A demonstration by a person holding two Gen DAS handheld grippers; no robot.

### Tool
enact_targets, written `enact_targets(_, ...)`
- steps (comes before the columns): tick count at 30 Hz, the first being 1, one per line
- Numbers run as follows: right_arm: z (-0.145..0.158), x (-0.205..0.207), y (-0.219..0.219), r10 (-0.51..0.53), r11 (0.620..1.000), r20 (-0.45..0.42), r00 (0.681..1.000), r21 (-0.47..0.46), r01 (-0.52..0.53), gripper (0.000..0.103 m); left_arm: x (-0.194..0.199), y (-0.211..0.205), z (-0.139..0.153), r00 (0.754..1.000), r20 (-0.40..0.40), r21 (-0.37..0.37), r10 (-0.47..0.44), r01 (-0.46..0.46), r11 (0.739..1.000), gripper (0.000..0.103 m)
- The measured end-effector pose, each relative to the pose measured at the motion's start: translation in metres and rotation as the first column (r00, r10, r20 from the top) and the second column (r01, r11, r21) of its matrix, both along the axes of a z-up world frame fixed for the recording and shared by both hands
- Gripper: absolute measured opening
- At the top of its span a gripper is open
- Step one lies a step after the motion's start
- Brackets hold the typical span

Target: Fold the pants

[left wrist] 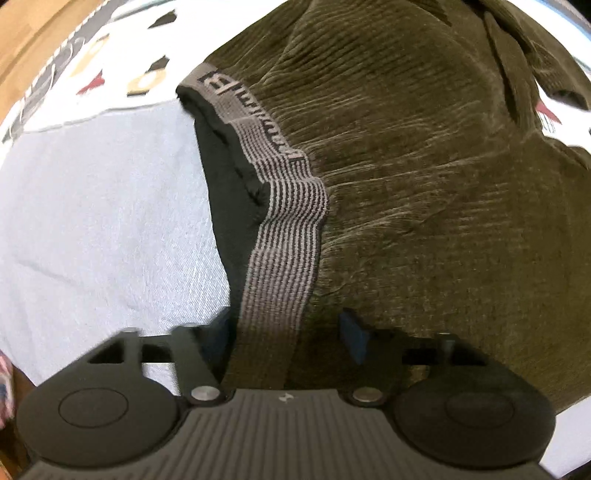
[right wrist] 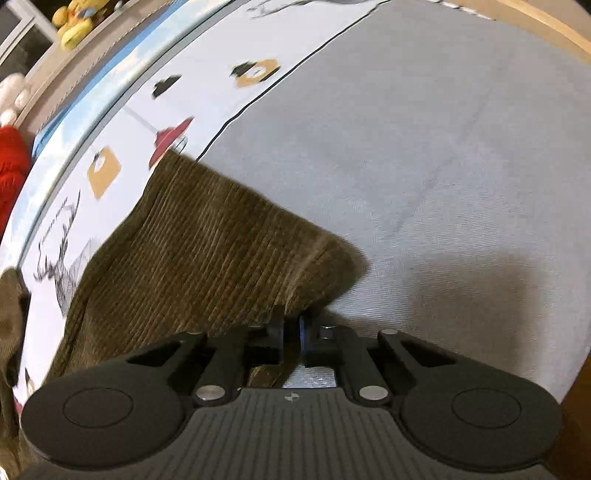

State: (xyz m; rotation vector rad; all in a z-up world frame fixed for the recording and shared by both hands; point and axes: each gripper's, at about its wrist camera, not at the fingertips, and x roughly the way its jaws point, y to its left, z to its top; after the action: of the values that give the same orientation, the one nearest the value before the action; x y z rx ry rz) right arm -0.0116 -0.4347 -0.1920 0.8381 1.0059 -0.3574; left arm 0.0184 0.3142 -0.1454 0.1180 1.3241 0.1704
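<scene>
Pants (left wrist: 424,155): olive-brown corduroy, lying on a pale grey bed cover (left wrist: 96,221) that borders a white printed sheet (left wrist: 122,59) with small red, tan and black motifs.

Left wrist view, left to right: grey cover fills the left half; a wooden floor strip (left wrist: 26,33) shows at the far left corner. In the middle runs the striped grey-and-black elastic waistband (left wrist: 288,236) bearing dark lettering, too blurred to read, with the black inner lining (left wrist: 225,177) exposed just to its left. Corduroy fabric occupies the whole right side, heaped in folds toward the far edge. Left gripper (left wrist: 286,332): jaws part-way open, the blue pads standing either side of the waistband with a visible gap at the right pad (left wrist: 354,332); the band lies between them, not clamped.

Right wrist view, left to right: a red object (right wrist: 13,166) and yellow plush toys (right wrist: 75,20) on a ledge at the far left; printed sheet with a deer drawing (right wrist: 62,273); a pants leg end (right wrist: 207,258) spread diagonally from near left to centre, partly over the sheet, partly over the grey cover, which fills the right. Right gripper (right wrist: 291,334): jaws closed tight, pinching the near corner of the corduroy leg hem.
</scene>
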Motion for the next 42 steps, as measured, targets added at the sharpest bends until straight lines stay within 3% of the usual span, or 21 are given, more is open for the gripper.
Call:
enact_targets(3, 0.013, -0.017, -0.009, -0.053, 0.998, 0.014, 0.999, -0.046, 0.053, 0.006, -0.005, -0.006, 0.007, 0.999, 0.010, -0.057, -0.038, 0.038, 0.998, 0.041)
enact_targets(6, 0.020, -0.031, -0.025, -0.111, 0.986, 0.004, 0.994, -0.128, 0.111, 0.006, -0.018, -0.030, 0.014, 0.985, 0.023, -0.105, -0.170, 0.172, 0.980, 0.038)
enact_targets(9, 0.019, -0.047, -0.040, -0.177, 0.965, -0.040, 0.983, -0.204, 0.165, 0.006, -0.035, -0.056, 0.017, 0.955, 0.027, -0.106, -0.294, 0.296, 0.949, 0.035)
enact_targets(11, 0.014, -0.054, -0.048, -0.185, 0.965, -0.068, 0.980, -0.203, 0.168, 0.006, -0.041, -0.054, 0.017, 0.948, 0.023, -0.090, -0.316, 0.317, 0.944, 0.034)
enact_targets(15, 0.002, -0.043, -0.032, -0.036, 0.991, -0.126, 0.991, -0.136, 0.019, 0.006, -0.038, -0.018, 0.019, 0.975, 0.005, -0.053, -0.220, 0.220, 0.974, 0.034)
enact_targets(18, 0.000, -0.036, -0.014, 0.084, 0.991, -0.167, 0.982, -0.089, -0.100, 0.006, -0.040, -0.010, 0.018, 0.979, -0.028, 0.000, -0.203, 0.203, 0.979, 0.035)
enact_targets(22, 0.005, -0.034, -0.013, 0.058, 0.994, -0.177, 0.983, -0.085, -0.074, 0.009, -0.036, -0.021, 0.032, 0.985, -0.029, 0.034, -0.169, 0.170, 0.985, 0.046)
enact_targets(23, 0.010, -0.036, -0.011, 0.049, 0.993, -0.168, 0.985, -0.099, -0.066, 0.015, -0.034, -0.023, 0.037, 0.987, -0.007, 0.041, -0.159, 0.159, 0.986, 0.049)
enact_targets(25, 0.023, -0.039, -0.007, 0.033, 0.984, -0.164, 0.986, -0.169, -0.061, 0.027, -0.034, -0.024, 0.052, 0.990, 0.068, 0.037, -0.120, 0.118, 0.992, 0.066)
enact_targets(31, 0.080, -0.032, 0.013, -0.027, 0.914, 0.038, 0.999, -0.404, 0.040, 0.030, -0.013, -0.048, 0.087, 0.963, 0.261, -0.009, -0.070, 0.075, 0.997, 0.067)
enact_targets(34, 0.102, -0.027, 0.030, 0.024, 0.903, 0.138, 0.990, -0.428, 0.038, 0.030, 0.000, -0.073, 0.093, 0.946, 0.313, -0.036, -0.084, 0.101, 0.994, 0.066)
enact_targets(35, 0.108, -0.022, 0.039, 0.056, 0.906, 0.164, 0.985, -0.424, 0.019, 0.030, 0.003, -0.082, 0.095, 0.941, 0.327, -0.043, -0.089, 0.109, 0.993, 0.064)
enact_targets(36, 0.113, -0.015, 0.050, 0.094, 0.906, 0.186, 0.978, -0.424, -0.006, 0.030, 0.005, -0.091, 0.095, 0.935, 0.342, -0.055, -0.095, 0.121, 0.991, 0.054)
enact_targets(39, 0.126, 0.004, 0.085, 0.216, 0.896, 0.258, 0.942, -0.435, -0.087, 0.028, 0.014, -0.115, 0.097, 0.927, 0.360, -0.119, -0.108, 0.160, 0.980, 0.015)
enact_targets(40, 0.131, 0.012, 0.099, 0.267, 0.890, 0.282, 0.922, -0.439, -0.123, 0.020, 0.019, -0.125, 0.097, 0.926, 0.360, -0.140, -0.112, 0.173, 0.975, 0.006)
enact_targets(41, 0.137, 0.017, 0.114, 0.313, 0.883, 0.299, 0.901, -0.442, -0.161, 0.010, 0.023, -0.133, 0.096, 0.924, 0.364, -0.153, -0.118, 0.184, 0.971, 0.005)
enact_targets(42, 0.145, 0.023, 0.128, 0.356, 0.874, 0.312, 0.881, -0.446, -0.196, 0.008, 0.025, -0.142, 0.096, 0.922, 0.367, -0.163, -0.123, 0.194, 0.968, 0.005)
